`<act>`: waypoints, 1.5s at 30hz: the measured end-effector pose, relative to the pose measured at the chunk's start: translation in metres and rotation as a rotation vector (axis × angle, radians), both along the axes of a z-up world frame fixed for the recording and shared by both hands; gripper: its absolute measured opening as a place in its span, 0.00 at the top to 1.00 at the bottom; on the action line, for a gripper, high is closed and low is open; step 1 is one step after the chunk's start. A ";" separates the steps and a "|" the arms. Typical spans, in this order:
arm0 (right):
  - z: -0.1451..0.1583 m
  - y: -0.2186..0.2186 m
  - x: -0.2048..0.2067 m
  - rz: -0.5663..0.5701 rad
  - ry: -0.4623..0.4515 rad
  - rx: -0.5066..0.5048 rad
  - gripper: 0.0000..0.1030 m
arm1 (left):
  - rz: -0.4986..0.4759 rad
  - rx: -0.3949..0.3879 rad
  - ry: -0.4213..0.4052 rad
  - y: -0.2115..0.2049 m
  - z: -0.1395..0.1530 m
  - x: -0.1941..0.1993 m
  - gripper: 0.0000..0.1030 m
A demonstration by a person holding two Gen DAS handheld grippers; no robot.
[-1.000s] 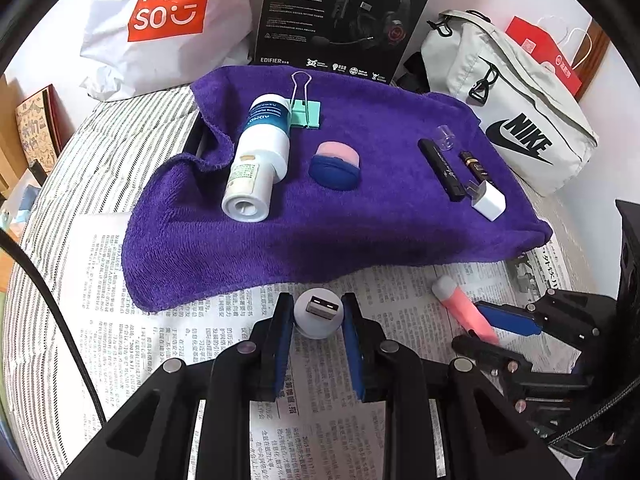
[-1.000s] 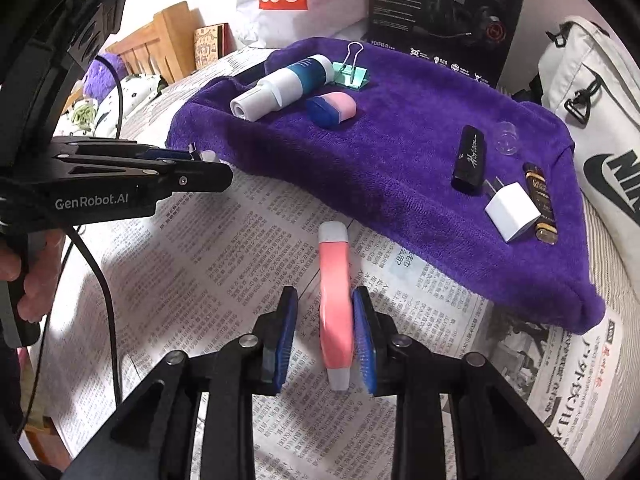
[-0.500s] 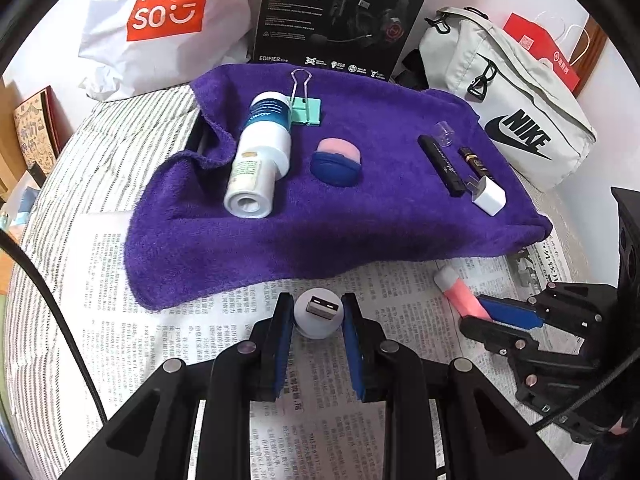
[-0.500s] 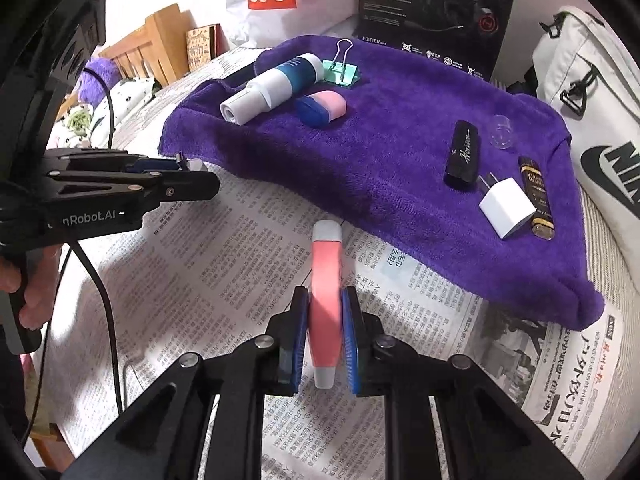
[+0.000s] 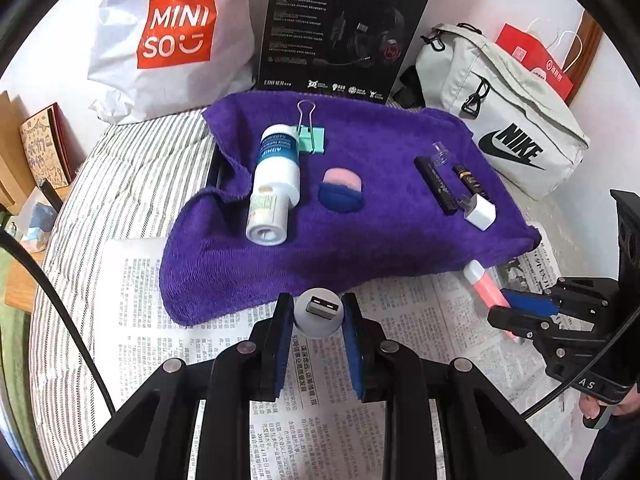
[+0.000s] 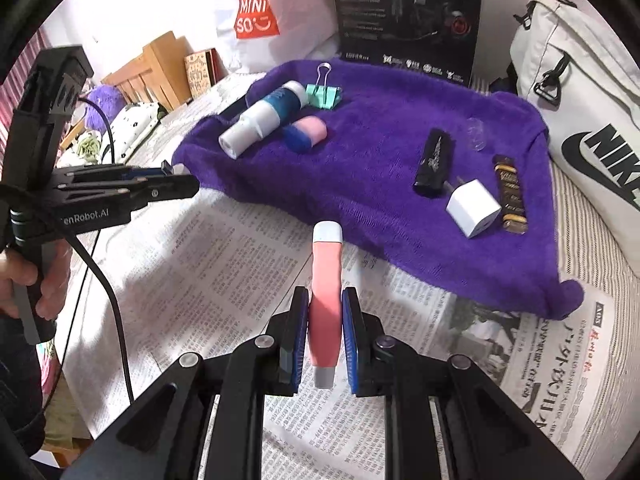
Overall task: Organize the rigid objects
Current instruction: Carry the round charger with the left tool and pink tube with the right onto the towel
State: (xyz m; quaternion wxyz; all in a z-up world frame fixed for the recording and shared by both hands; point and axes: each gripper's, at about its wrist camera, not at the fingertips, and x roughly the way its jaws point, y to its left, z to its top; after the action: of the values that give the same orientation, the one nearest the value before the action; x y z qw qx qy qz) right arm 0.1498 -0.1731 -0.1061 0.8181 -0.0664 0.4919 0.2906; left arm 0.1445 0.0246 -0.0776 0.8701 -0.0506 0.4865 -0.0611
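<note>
A white USB plug (image 5: 319, 317) is pinched by the left claw (image 5: 318, 322), a pink tube (image 6: 326, 300) by the right claw (image 6: 325, 334); placement onto the purple towel (image 5: 360, 248) is likely called for next.

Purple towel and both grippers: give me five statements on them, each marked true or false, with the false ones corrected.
1. The left gripper is shut on a round white USB plug. True.
2. The right gripper is empty. False: it is shut on a pink tube with white ends.
3. A green binder clip lies on the purple towel beside the white bottle. True.
4. The white bottle stands upright. False: it lies on its side.
5. The white charger cube sits on the newspaper. False: it lies on the towel, next to a black stick.
</note>
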 end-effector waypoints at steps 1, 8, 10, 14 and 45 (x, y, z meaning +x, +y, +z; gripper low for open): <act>0.002 -0.001 0.001 -0.002 -0.001 0.006 0.84 | 0.000 -0.004 -0.002 0.000 0.002 0.001 0.77; 0.015 -0.006 0.008 -0.008 -0.003 0.043 0.84 | -0.015 0.001 -0.013 -0.004 0.014 0.007 0.77; 0.019 -0.007 0.010 -0.013 -0.004 0.051 0.84 | -0.020 -0.001 -0.014 -0.004 0.016 0.011 0.77; 0.030 -0.011 0.017 -0.029 -0.030 0.072 0.84 | -0.023 0.000 -0.023 -0.003 0.024 0.019 0.77; -0.020 0.019 0.121 -0.086 0.052 -0.002 0.84 | -0.010 -0.008 -0.003 0.023 0.018 0.071 0.77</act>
State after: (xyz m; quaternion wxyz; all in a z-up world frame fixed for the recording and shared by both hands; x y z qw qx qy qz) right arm 0.2711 -0.1539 -0.1263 0.8167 -0.0384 0.5156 0.2564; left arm 0.2152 0.0473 -0.0593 0.8703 -0.0516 0.4852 -0.0675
